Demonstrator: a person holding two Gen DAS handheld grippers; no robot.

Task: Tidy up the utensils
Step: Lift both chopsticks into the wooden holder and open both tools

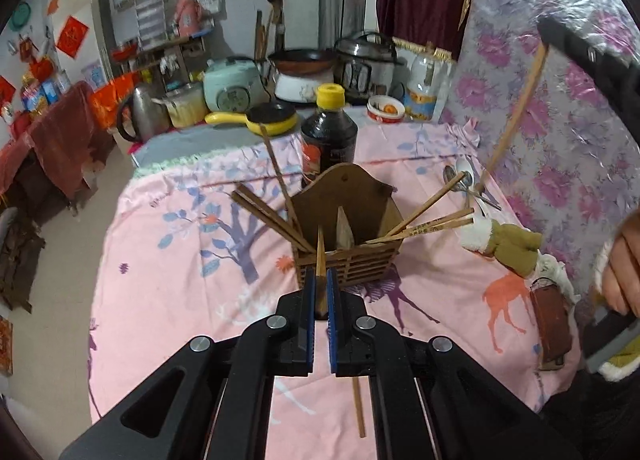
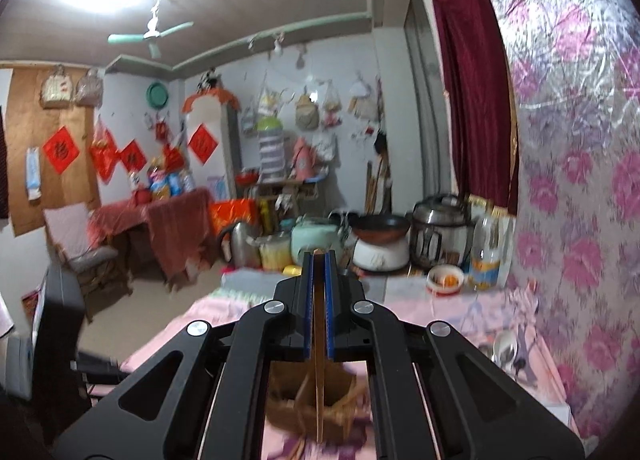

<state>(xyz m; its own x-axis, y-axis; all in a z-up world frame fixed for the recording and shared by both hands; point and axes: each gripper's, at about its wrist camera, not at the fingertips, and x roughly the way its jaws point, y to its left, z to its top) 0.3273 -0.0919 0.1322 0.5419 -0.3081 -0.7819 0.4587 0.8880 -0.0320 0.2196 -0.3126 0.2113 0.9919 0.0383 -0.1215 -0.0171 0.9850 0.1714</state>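
The left gripper (image 1: 320, 280) has its blue ribbed pads pressed flat against one slim wooden chopstick (image 1: 320, 256), which sticks up past the fingertips and trails out below the black body. The right gripper (image 2: 319, 260) is likewise clamped tight on a second wooden chopstick (image 2: 318, 360), a thin pale stick running down between its pads; from the left wrist view that stick slants high near the right edge of the table.

Just beyond the left fingertips stands the wooden utensil holder (image 1: 346, 216), a slatted brown box with an arched back board and a pointed divider, set about the middle of the table (image 1: 168, 260) on smooth pink cloth printed with trees and deer. Seven or so chopsticks lean out of it, four to the left and three to the right. Behind it, touching or nearly so, rises one dark glass sauce bottle (image 1: 329, 128) with a yellow cap. Toward the right edge lie metal spoons (image 1: 464, 180), at least two, shiny and rounded. A person's hand (image 1: 620, 268) in a fleece-cuffed sleeve shows at the right edge.
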